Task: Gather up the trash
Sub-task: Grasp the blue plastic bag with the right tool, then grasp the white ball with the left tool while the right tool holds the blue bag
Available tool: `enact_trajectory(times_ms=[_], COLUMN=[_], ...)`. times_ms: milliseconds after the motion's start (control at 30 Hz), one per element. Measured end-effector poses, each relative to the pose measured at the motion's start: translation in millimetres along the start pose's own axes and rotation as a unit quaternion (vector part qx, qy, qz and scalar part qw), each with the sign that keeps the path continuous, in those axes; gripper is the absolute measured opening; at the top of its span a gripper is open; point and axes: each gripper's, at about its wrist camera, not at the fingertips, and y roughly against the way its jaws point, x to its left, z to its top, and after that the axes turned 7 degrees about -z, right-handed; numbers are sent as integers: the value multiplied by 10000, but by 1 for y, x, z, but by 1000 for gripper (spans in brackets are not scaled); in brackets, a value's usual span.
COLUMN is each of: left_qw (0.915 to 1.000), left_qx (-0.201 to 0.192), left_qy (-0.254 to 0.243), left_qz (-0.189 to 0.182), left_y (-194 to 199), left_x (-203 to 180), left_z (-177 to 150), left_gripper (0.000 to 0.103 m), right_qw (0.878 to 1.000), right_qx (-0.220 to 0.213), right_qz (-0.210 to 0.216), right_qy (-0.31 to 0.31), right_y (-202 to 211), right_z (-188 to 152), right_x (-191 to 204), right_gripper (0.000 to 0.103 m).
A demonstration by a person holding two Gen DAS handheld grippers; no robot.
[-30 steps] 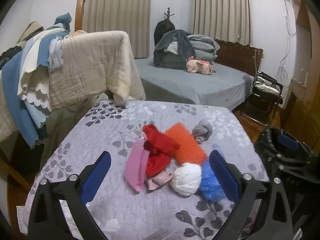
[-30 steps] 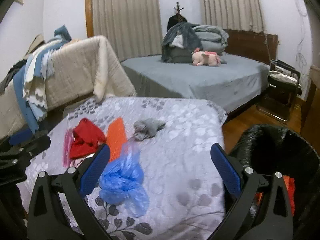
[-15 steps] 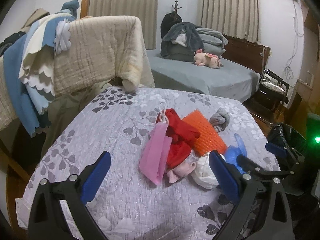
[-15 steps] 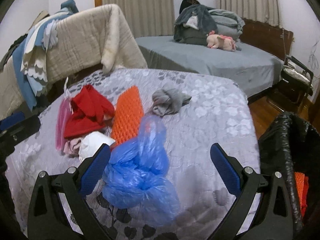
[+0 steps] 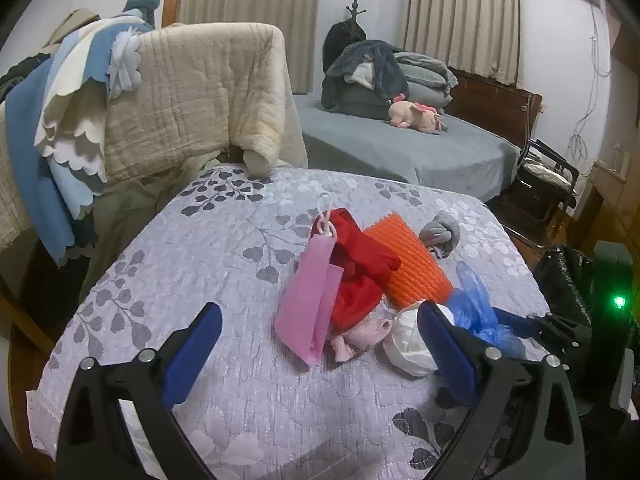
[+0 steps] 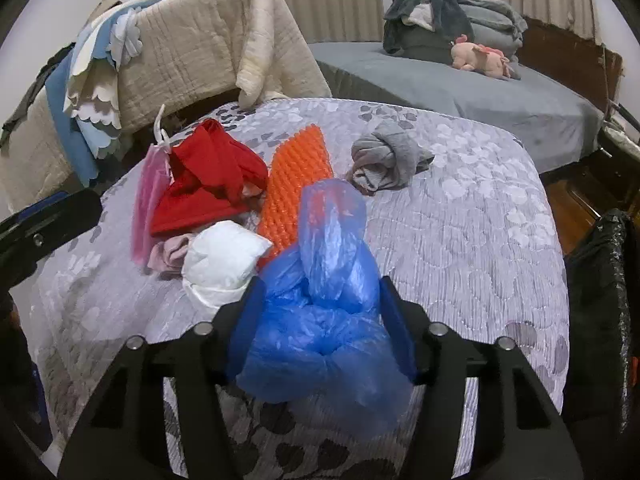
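**Q:** Why does your right gripper (image 6: pixel 320 320) go for the blue plastic bag (image 6: pixel 320 292) first, and not the stuff further back?

**A:** Because it's the nearest piece to you. The bag sits at the front edge of the pile on the grey leaf-print quilt (image 6: pixel 460 240), touching the white wad (image 6: pixel 224 264) and leaning on the orange bubble wrap (image 6: pixel 296 184). Your jaws have just been closing and the bag is between them, both blue pads pressed into the crumpled middle, so you're grasping it low where the plastic is bunched. That's my guess at why: the loose top flap would just slip out.

**Q:** And your left gripper (image 5: pixel 316 356)?

**A:** It's released, jaws wide with nothing in them, hovering over the near side of the quilt, just short of the pink bag (image 5: pixel 308 300) and the red cloth (image 5: pixel 356 276). It looks parked so it won't crowd your right hand.

**Q:** Where does the bag go?

**A:** Probably the black trash bag (image 6: pixel 600 300) at the right edge of the bed, mouth open beside your right hand. Short carry. Watch the white wad though; it's touching the blue plastic and could drag along when you lift.
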Motion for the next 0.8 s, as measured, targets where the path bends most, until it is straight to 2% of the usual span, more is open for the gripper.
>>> enact_trajectory(times_ms=[200, 467, 800], left_qw=[10000, 9998, 9989], left_qx=[5, 49, 225], left_qy=[-37, -48, -63], left_qz=[-38, -190, -417], left_y=[1, -4, -29], left_x=[-7, -25, -54], left_z=[-1, -2, -11], left_gripper=[96, 92, 80], right_qw=[9999, 9992, 9979], right_qx=[-59, -265, -366], right_qz=[74, -62, -330], right_qy=[-62, -290, -412], right_y=[11, 32, 44], right_z=[0, 3, 3], right_x=[-9, -36, -66], right_gripper=[42, 42, 41])
